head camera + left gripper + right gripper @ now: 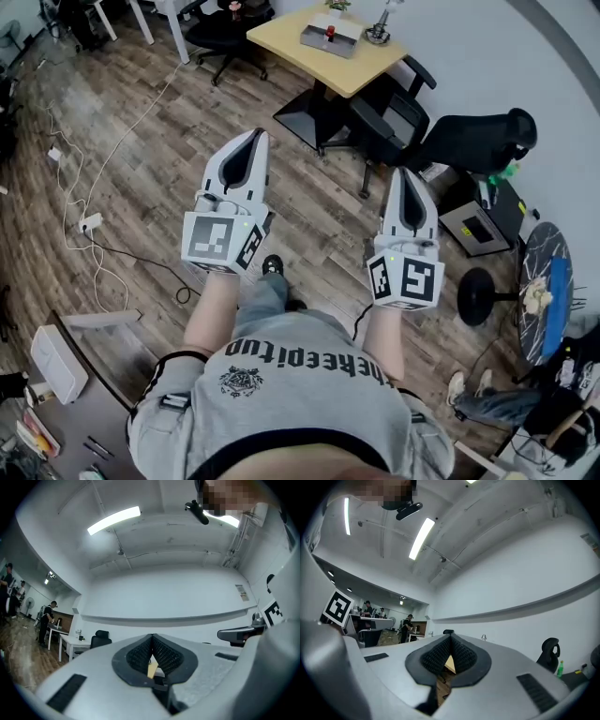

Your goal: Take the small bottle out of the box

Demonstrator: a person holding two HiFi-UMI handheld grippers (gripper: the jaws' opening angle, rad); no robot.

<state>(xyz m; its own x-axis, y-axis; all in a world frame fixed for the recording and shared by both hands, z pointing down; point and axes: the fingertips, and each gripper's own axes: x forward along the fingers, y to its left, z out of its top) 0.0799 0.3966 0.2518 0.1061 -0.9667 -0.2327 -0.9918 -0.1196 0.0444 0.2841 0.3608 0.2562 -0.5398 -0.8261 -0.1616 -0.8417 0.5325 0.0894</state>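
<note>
Currently a grey box (330,39) is seen on the yellow surface (281,39), well ahead of both grippers. A small red-topped item (330,31) sits in it (bottle or not cannot be told). Black chairs (389,122) are placed between. Left gripper (256,136) and right gripper (405,174) are held over the wooden floor (141,169), fingers (140,656) pressed together, nothing gripped. A white cable (103,159) is laid along the floor at left.

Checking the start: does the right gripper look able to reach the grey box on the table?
Probably not: the right gripper is far short of the box; floor and a chair lie between.
</note>
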